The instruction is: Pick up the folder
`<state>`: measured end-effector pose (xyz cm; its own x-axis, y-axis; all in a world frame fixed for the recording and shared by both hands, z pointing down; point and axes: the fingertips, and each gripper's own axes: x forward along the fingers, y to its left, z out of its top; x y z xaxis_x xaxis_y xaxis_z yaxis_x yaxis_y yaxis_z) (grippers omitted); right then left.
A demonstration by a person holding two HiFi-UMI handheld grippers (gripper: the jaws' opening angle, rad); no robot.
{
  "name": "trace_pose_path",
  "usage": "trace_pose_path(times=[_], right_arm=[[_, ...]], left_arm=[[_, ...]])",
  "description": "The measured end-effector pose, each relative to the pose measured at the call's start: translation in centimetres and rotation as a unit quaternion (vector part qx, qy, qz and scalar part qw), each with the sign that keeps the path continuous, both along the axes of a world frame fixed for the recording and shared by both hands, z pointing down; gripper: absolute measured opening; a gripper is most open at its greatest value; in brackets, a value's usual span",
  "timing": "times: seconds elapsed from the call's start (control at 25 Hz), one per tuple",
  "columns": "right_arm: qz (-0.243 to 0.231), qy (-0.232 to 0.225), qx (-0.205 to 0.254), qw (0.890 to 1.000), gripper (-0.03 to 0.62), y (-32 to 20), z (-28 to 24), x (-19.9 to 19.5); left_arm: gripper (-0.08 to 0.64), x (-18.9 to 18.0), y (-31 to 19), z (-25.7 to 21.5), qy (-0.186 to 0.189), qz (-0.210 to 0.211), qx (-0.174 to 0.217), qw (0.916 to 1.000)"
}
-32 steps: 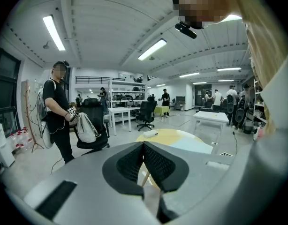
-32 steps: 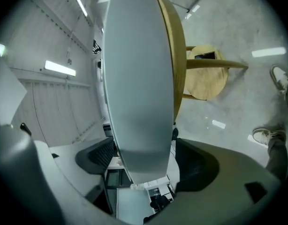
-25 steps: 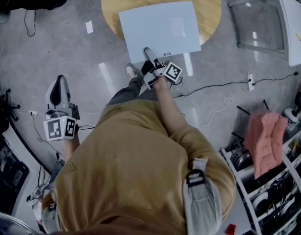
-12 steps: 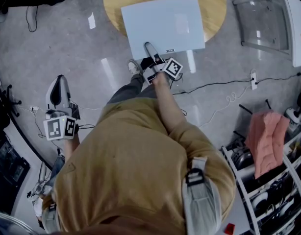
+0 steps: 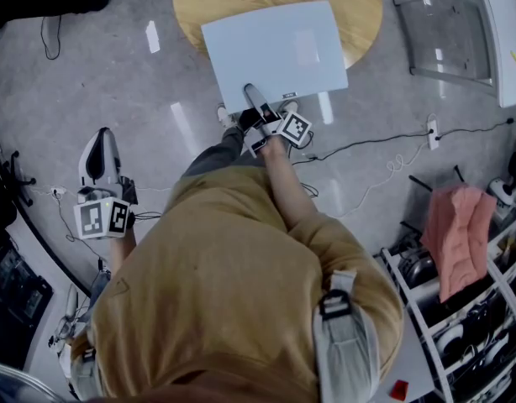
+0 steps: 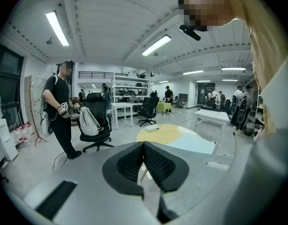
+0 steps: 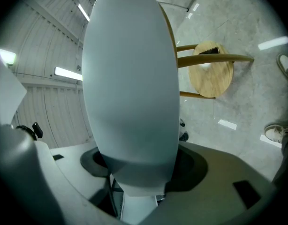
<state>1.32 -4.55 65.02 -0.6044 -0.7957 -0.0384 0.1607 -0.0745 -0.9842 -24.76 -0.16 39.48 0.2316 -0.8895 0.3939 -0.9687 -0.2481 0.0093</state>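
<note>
Closing right tongs (image 5: 250,91) around folder (image 5: 275,47)

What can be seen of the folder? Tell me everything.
The folder is a flat, pale blue-grey rectangle with rounded corners, a lighter square patch and a small dark label. It lies on the round wooden table, its near edge overhanging, between the closing tongs of the right gripper.

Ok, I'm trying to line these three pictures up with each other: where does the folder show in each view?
Head view: the folder lies top centre on the round wooden table, overhanging its near edge.
Left gripper view: it is the pale blue patch right of centre, on the table's yellow top.
Right gripper view: it fills the centre, seen close up.
Shared landmark: the round wooden table.
</note>
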Motion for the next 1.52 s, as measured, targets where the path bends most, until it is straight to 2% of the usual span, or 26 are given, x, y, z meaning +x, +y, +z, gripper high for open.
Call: trace_pose_path(times=[0.24, 0.44, 0.6, 0.8, 0.96, 1.2, 1.52], right_arm=[[-0.002, 0.006, 0.023, 1.0, 0.278, -0.5, -1.1, 0.2], [0.015, 0.003, 0.037, 0.999, 0.267, -1.3, -2.0, 0.8], [0.018, 0.043, 0.051, 0.998, 0.261, -1.8, -1.9, 2.1], [-0.01, 0.093, 0.081, 0.992, 0.259, -2.1, -3.0, 3.0], [-0.019, 0.11, 0.105, 0.988, 0.259, -2.6, -4.7, 3.3], [-0.019, 0.13, 0.143, 0.981, 0.261, -4.2, -9.1, 3.8], [0.003, 0.153, 0.239, 0.959, 0.261, -7.3, -19.6, 5.1]], left_arm=[[0.003, 0.9, -0.7, -0.3, 0.003, 0.016, 0.007, 0.9998], [0.003, 0.9, -1.0, -0.4, 0.001, 0.022, 0.01, 0.9997], [0.003, 0.9, -1.0, -0.4, 0.001, 0.023, 0.011, 0.9997], [0.002, 0.9, -0.9, -0.3, 0.005, 0.021, 0.012, 0.9997], [0.003, 1.1, -1.1, -0.4, 0.012, 0.021, 0.02, 0.9995], [0.003, 1.8, -2.1, -1.4, 0.032, 0.022, 0.049, 0.998], [0.003, 1.9, -3.1, -2.5, 0.055, 0.015, 0.091, 0.9942]])
